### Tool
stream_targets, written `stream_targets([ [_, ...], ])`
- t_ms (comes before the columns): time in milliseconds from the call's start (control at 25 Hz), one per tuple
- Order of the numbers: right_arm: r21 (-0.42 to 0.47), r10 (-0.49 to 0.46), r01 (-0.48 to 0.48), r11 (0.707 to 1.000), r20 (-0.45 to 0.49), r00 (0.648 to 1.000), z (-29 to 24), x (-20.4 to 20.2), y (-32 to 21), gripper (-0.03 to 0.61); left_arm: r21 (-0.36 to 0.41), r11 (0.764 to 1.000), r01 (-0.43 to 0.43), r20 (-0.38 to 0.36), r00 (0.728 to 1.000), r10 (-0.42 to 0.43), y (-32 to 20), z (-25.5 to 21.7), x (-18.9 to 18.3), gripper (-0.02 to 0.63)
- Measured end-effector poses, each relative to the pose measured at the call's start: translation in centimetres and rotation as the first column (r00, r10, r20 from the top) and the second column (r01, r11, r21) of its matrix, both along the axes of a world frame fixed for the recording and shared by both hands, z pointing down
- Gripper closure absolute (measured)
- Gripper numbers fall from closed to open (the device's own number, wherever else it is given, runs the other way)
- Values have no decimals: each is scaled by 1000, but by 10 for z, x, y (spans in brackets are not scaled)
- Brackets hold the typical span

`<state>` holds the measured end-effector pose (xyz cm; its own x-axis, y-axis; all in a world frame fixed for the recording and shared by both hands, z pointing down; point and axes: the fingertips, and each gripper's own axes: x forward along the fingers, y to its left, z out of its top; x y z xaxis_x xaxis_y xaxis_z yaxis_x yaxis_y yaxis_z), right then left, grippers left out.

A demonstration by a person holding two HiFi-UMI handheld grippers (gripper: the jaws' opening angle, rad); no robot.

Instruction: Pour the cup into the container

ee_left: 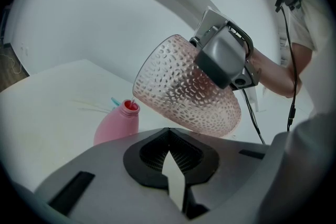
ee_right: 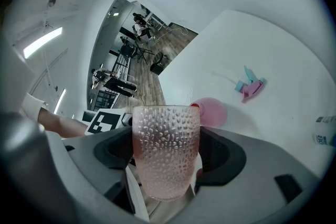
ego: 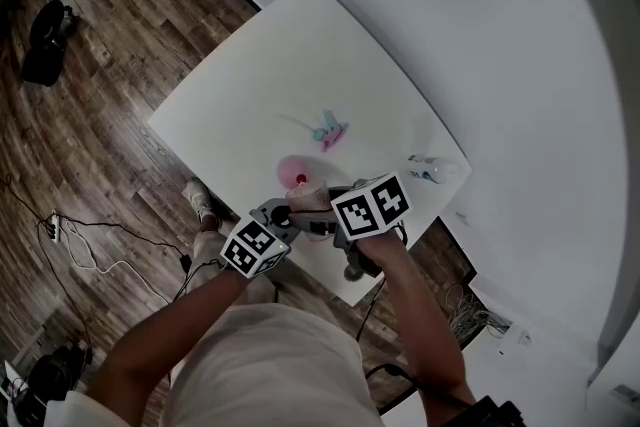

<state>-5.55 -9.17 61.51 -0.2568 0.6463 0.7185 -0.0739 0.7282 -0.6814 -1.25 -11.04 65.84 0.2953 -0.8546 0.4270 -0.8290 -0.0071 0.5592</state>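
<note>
Dark wood flooring [ego: 90, 115] surrounds a white desk [ego: 300, 45] set against a pale wall. Near the desk's front edge stands a pink bottle [ee_left: 116, 126], upright, with its red neck open. The right tool [ee_right: 166, 149] is clamped on a dimpled pink cup [ee_left: 184, 86], one jaw on either side of its wall. The cup is tipped well over. Its rim is lowest on the bottle's side and hangs just above the bottle's neck without touching it. A thin line shows at the neck, too fine to tell whether it is liquid. The left tool [ee_left: 168, 134] hovers just beside, on the person's side of the bottle, with its jaws fully closed and nothing between them. Farther back on the desk lies a pink and teal spray head [ego: 330, 128], apart from the pink bottle. A clear bottle [ego: 435, 169] lies near the desk's right edge.
</note>
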Motion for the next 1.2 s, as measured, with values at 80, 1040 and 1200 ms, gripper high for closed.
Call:
stream_targets([
  [80, 0, -3, 3, 1000, -1, 1000, -1, -2, 0, 218, 1, 1000, 1, -2, 1000, -1, -1, -1, 0, 603],
  [1040, 16, -1, 1, 1000, -31, 1000, 1, -7, -9, 218, 11, 1000, 6, -9, 1000, -6, -9, -3, -3, 603],
  [1200, 21, -12, 13, 1000, -48, 999, 2, -7, -10, 218, 15, 1000, 6, -15, 1000, -6, -12, -4, -1, 603],
])
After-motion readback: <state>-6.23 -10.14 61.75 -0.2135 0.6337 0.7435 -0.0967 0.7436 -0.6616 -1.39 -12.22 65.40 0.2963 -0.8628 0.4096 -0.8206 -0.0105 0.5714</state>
